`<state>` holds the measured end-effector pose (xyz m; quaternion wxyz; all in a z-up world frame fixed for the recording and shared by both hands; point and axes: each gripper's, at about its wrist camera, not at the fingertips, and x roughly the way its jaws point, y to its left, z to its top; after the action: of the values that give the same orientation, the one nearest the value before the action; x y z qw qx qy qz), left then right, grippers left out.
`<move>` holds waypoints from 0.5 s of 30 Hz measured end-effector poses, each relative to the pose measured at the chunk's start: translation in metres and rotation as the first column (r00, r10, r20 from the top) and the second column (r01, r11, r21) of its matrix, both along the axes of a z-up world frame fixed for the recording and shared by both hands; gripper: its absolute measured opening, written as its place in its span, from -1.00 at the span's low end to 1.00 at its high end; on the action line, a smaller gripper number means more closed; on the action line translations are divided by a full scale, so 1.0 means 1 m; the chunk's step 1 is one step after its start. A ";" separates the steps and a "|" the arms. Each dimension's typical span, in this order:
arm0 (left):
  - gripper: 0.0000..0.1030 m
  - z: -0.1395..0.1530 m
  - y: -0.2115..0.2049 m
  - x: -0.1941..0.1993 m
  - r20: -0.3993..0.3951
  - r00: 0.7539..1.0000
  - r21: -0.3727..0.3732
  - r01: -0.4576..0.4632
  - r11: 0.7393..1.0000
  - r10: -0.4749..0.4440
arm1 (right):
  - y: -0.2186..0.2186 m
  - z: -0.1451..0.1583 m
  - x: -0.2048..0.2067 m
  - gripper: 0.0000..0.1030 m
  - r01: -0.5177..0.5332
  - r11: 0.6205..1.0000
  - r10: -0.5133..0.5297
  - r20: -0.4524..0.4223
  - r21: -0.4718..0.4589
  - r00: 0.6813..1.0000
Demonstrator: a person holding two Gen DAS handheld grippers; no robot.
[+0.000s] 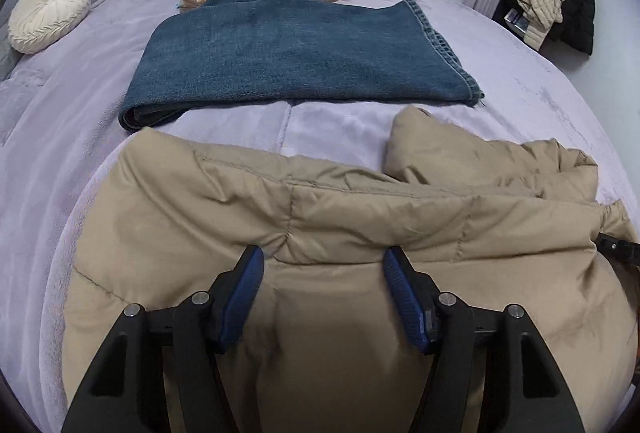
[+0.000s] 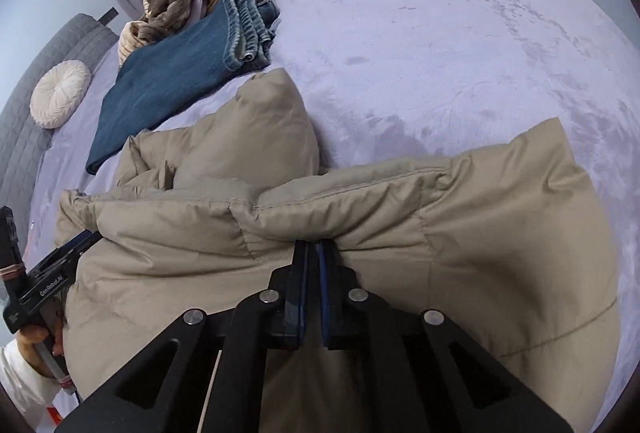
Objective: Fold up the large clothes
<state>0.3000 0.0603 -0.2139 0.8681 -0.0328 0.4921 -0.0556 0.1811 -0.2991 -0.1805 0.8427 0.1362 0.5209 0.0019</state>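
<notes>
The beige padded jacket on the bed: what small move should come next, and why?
Probably close the left gripper on the fold of the beige padded jacket between its pads. The right gripper is already pinched shut on the jacket's edge, while the left one stands open over the fabric. With both edges held, the jacket can be lifted over the purple bedcover to fold.

left hand-held gripper (image 1: 323, 265): black frame, blue pads, silver screws | sleeve (image 2: 18, 373): white

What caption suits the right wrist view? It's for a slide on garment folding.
Right gripper shut on a ridge of the tan puffer jacket on a lilac bed.
</notes>
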 end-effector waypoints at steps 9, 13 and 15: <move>0.29 -0.019 0.062 0.030 -0.011 0.990 0.072 -0.138 0.988 0.139 | -0.098 -0.003 -0.008 -0.98 0.223 0.970 -0.227 -0.036 -0.098 0.973; 0.31 -0.030 0.052 0.036 -0.007 0.990 0.114 -0.142 0.983 0.144 | -0.102 -0.021 -0.005 -0.99 0.235 0.969 -0.238 -0.039 -0.079 0.970; 0.31 -0.028 0.050 0.034 -0.004 0.989 0.129 -0.146 0.981 0.148 | -0.095 -0.022 0.000 -0.98 0.217 0.968 -0.223 -0.041 -0.129 0.974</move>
<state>0.3339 0.1105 -0.2414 0.8668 -0.0137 0.4969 0.0406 0.1809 -0.3942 -0.2025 0.8299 0.1407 0.5246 -0.1276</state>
